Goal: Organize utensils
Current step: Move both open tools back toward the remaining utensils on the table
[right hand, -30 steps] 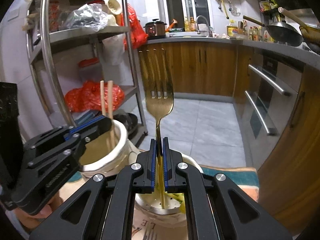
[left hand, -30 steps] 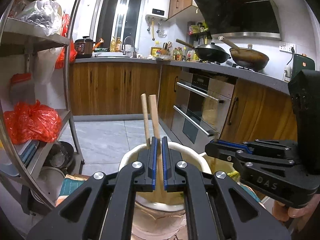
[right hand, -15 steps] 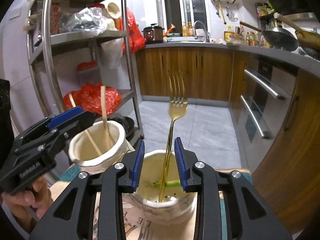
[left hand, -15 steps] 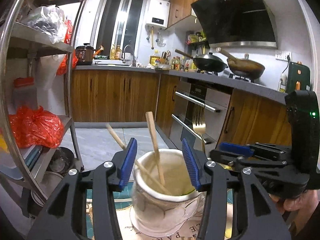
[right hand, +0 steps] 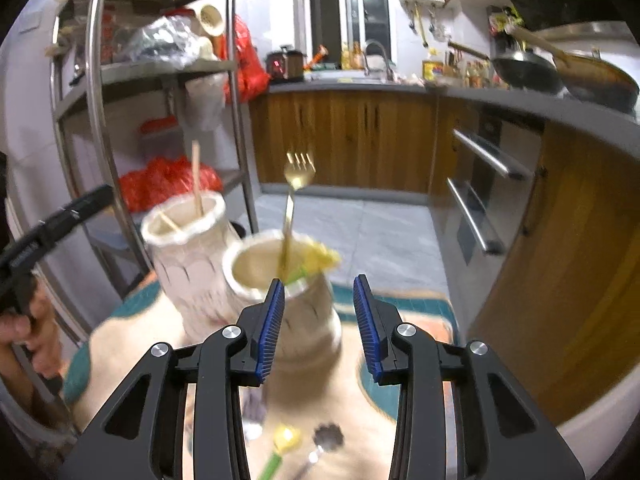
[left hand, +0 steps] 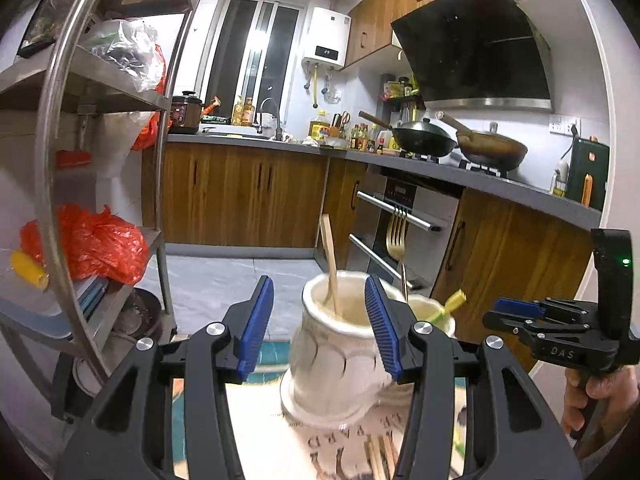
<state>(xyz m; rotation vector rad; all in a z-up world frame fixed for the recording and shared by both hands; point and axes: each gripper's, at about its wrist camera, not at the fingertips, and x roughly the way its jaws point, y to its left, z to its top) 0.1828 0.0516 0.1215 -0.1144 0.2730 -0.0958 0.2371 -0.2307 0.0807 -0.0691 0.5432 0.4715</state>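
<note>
A: What is left to sort?

B: Loose pieces lie on the patterned mat (right hand: 384, 412) in front of the crocks: a green-handled utensil with a yellow end (right hand: 280, 448) and what looks like a dark spoon (right hand: 326, 440), both blurred. In the left view some wooden chopsticks (left hand: 378, 456) lie by the printed letters.

A: How will they handle?

B: I judge them light, stiff and thin. Lying flat, they are awkward to pinch, so take each across the middle of its handle. The metal one may be slippery.

A: And the holders?

B: Two pale ceramic crocks stand touching or nearly so. The left crock (left hand: 340, 356) holds chopsticks (left hand: 330, 264); the right crock (right hand: 280, 300) holds a gold fork (right hand: 294, 208) and a yellow-green piece. They look heavy, glazed and breakable, so nudging a rim is the risk.

A: The tongs?

B: Both are spread with nothing between the pads. The left gripper (left hand: 318, 326) stands just before the left crock; the right gripper (right hand: 318, 324) hangs beside the right crock.

A: Room to move?

B: A metal rack (left hand: 52, 184) stands close on the left and wooden cabinets (right hand: 568, 280) on the right. The mat's near part offers open room, and the upright handles crowd the crock mouths.
</note>
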